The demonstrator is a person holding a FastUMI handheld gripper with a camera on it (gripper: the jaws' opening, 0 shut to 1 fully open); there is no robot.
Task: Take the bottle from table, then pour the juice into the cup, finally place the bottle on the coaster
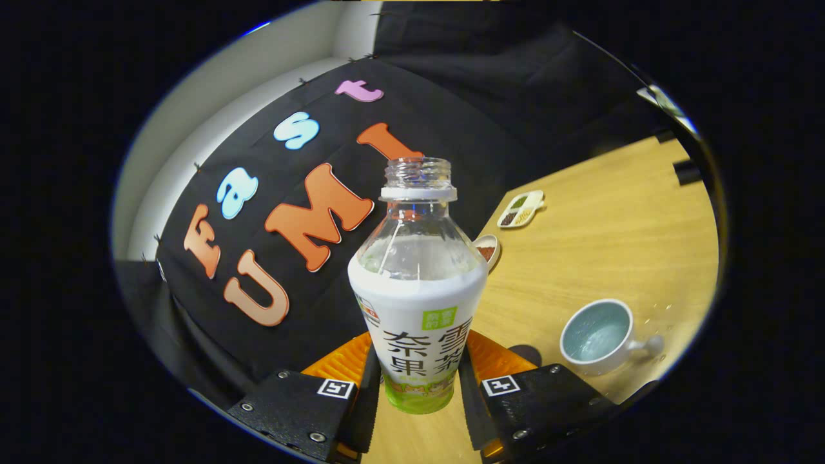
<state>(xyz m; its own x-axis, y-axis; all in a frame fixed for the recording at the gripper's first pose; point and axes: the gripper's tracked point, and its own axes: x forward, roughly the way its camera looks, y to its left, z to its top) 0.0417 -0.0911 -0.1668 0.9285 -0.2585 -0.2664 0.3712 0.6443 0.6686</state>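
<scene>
A clear plastic bottle (417, 303) with a white and green label and no cap stands between my fingers. My gripper (417, 380) is shut on the bottle, both fingers pressing its lower body. The bottle appears lifted off the wooden table (599, 238) and the whole scene is tilted. A white cup (596, 335) with a pale blue inside and a handle sits on the table beyond my right finger, off to the right of the bottle. Clear liquid shows in the bottle's upper part.
A small divided dish (522, 209) with dark and light fillings lies farther back on the table. A small white bowl (488, 250) with brown contents peeks out just behind the bottle's shoulder. A few drops (660, 309) glint on the wood near the cup.
</scene>
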